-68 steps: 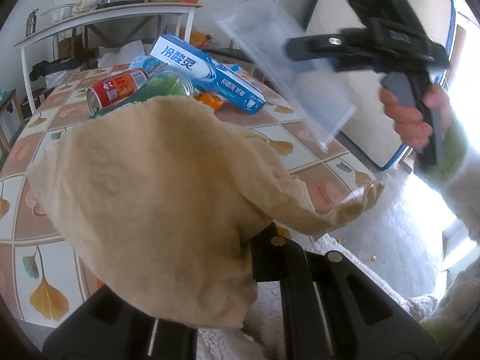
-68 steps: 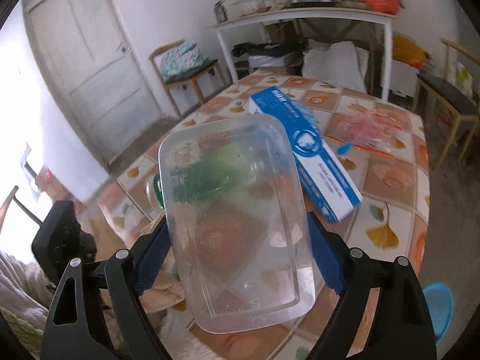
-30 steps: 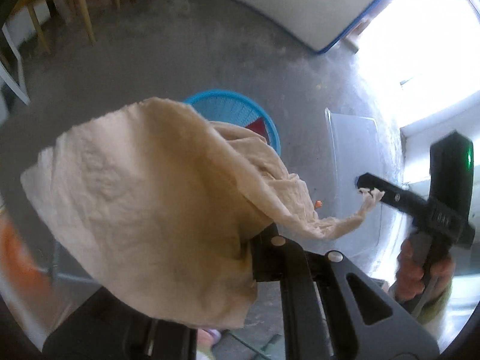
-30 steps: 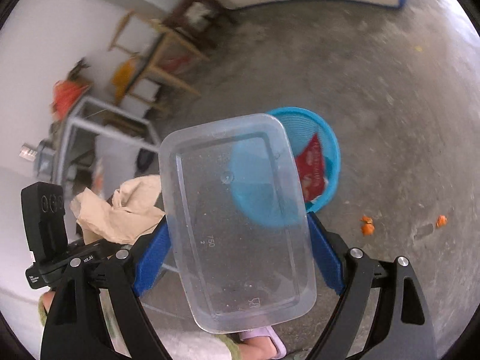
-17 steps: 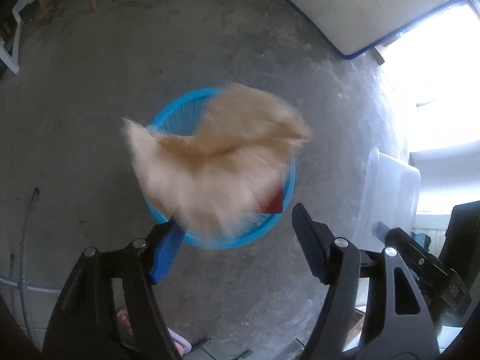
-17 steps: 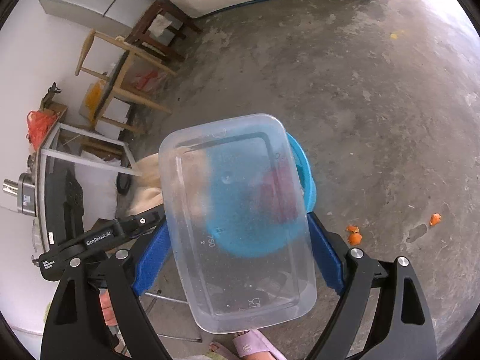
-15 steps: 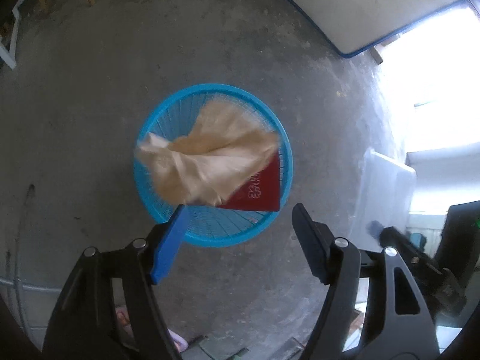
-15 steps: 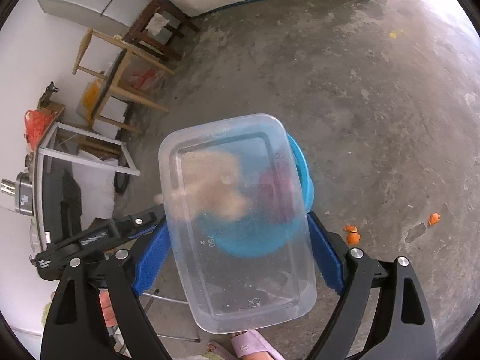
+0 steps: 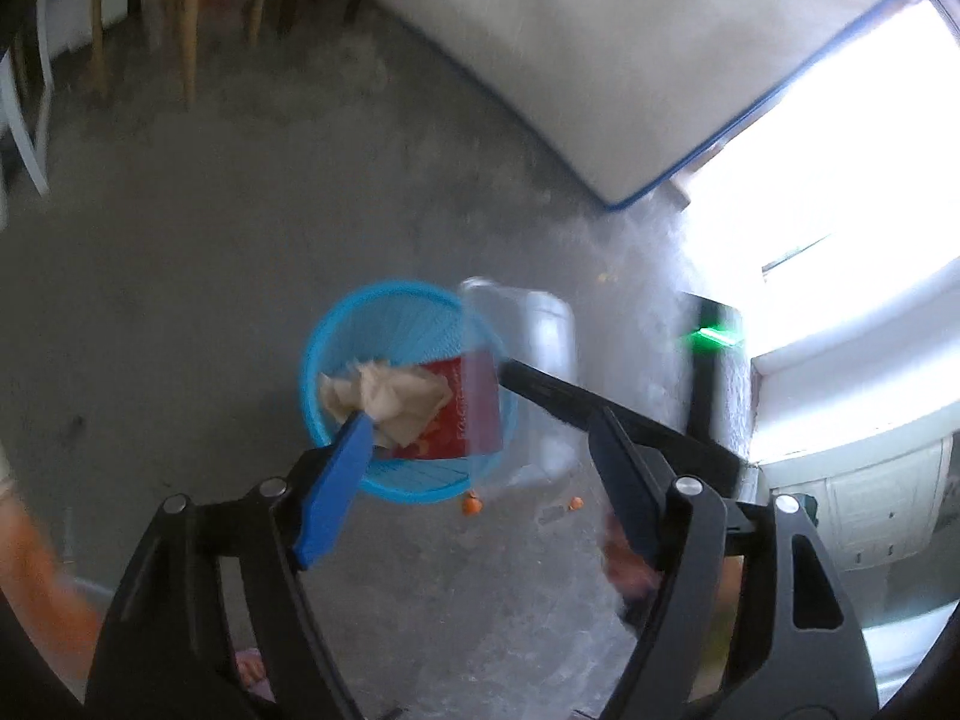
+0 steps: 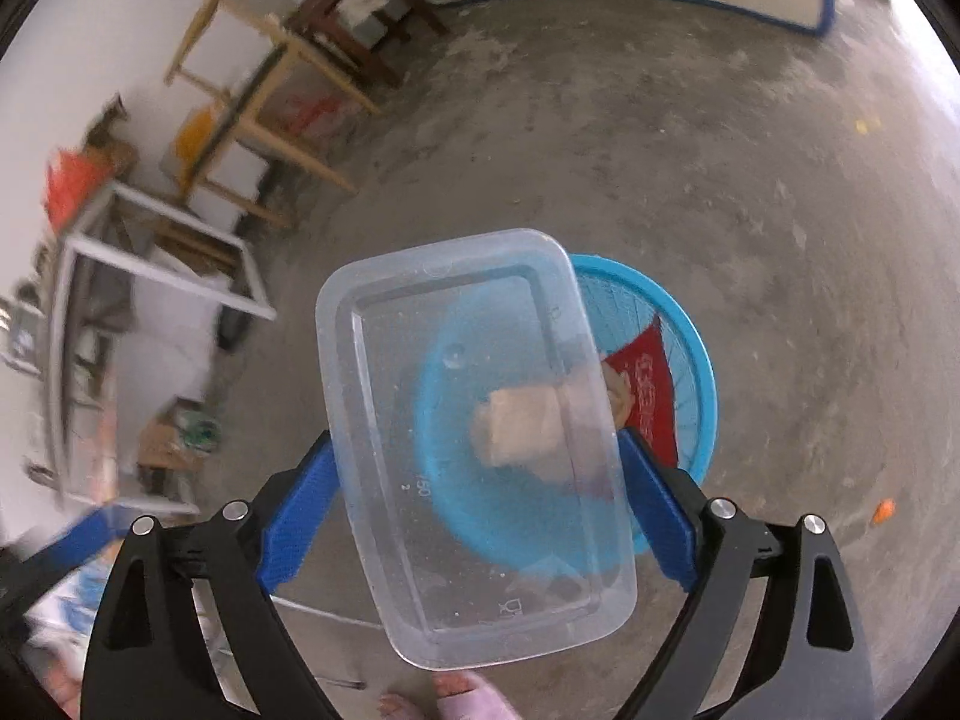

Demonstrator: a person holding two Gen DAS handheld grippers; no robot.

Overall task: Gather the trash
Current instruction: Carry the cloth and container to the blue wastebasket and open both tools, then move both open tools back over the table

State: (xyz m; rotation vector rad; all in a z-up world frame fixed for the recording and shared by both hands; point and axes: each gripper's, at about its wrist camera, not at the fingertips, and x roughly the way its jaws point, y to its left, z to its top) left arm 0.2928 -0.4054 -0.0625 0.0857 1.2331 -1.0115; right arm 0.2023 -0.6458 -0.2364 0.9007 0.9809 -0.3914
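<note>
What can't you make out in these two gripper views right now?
- Print on the red packet in the blue basket: too small and blurred in both views.
- Part of the beige cloth: the left gripper's blue finger covers it in the left view; the clear plastic container veils it in the right view.
- The basket's floor: hidden under cloth and packet.
- Right gripper: motion-blurred in the left view.

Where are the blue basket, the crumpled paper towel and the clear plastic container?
blue basket (image 9: 384,306): left wrist view, far inner wall.
crumpled paper towel (image 9: 396,399): left wrist view, middle of the wad, inside the basket.
clear plastic container (image 10: 420,540): right wrist view, flat bottom, between the tongs.
</note>
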